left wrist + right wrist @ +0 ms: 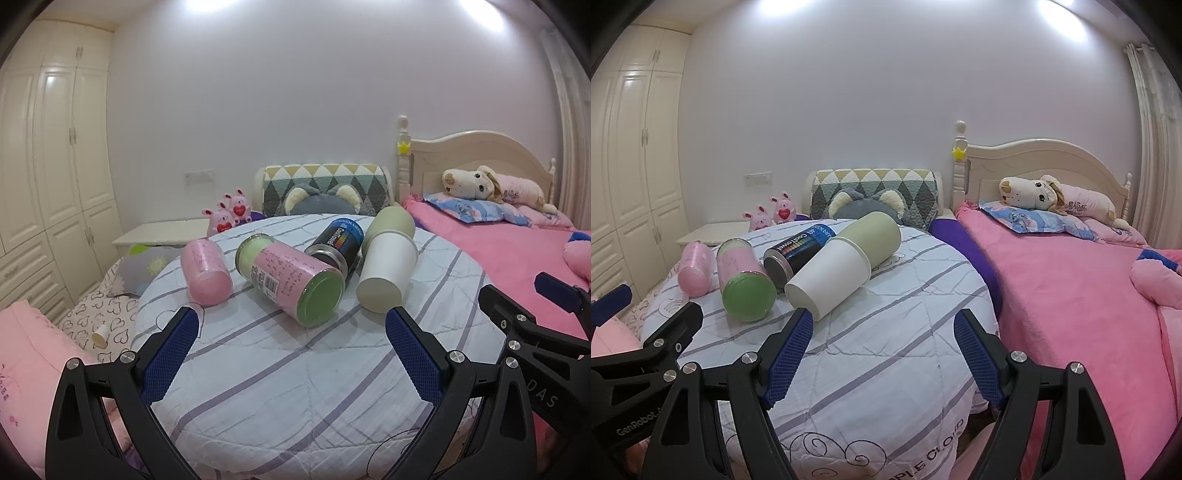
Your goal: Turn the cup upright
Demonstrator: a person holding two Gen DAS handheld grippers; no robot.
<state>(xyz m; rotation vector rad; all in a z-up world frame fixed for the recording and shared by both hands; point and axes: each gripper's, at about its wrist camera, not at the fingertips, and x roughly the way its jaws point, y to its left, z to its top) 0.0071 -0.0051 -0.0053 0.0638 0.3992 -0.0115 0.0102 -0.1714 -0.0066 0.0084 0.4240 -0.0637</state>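
Several cups lie on their sides on a round table with a striped cloth (295,387). A white paper cup (388,271) lies bottom toward me, its mouth against a pale green cup (393,221). A pink-and-green can (291,278), a black CoolTowel can (338,242) and a pink cup (205,271) lie to its left. My left gripper (291,326) is open, just short of the pink-and-green can. My right gripper (882,332) is open, just right of the white paper cup (831,280); its left finger tip is close to the cup's bottom.
A pink bed (1071,295) with a plush dog (1034,195) lies right of the table. A patterned chair back (325,188) stands behind the table. Wardrobes (48,166) stand far left. A small cup (100,334) lies on the heart-print bedding at left.
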